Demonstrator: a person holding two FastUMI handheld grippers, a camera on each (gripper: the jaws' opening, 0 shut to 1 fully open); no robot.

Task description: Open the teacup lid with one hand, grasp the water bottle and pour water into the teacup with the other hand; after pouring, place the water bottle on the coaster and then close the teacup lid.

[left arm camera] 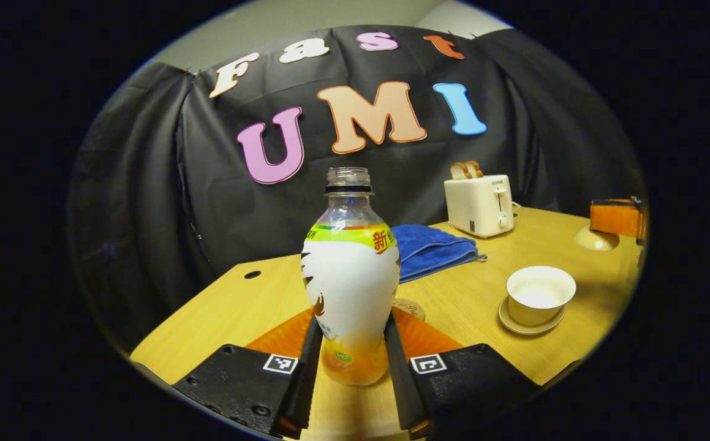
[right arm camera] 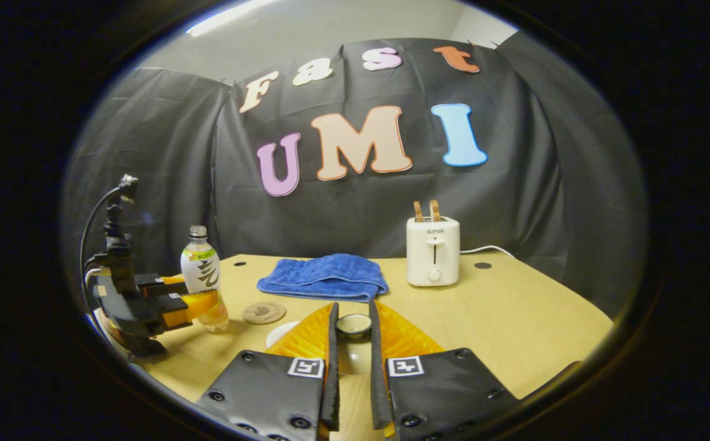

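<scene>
Wooden tabletop (right arm camera: 514, 318) in a black-draped booth; contents follow. Water bottle (left arm camera: 350, 275): uncapped, upright, standing near the left end of the tabletop, with the left gripper (left arm camera: 347, 355) around its lower body, jaws set close on both sides and seemingly pressing it. Coaster (right arm camera: 263, 312): round, flat, just beside the bottle, bare. Teacup (left arm camera: 540, 295): on its saucer (left arm camera: 529, 324) toward the right, open, no lid on it. Lid (right arm camera: 354, 325): apparently the small round piece between the right gripper (right arm camera: 353, 343) jaws, which stand narrowly apart at its sides; contact cannot be told. Blue towel (right arm camera: 324, 277) and toaster (right arm camera: 433, 250): farther back, well apart from the work. Step in hand, by judgement: lift the bottle and carry it to the cup. Advice: grip firmly, keep it upright in transit, tip slowly over the cup's centre, and hold the lid well clear of the stream.
</scene>
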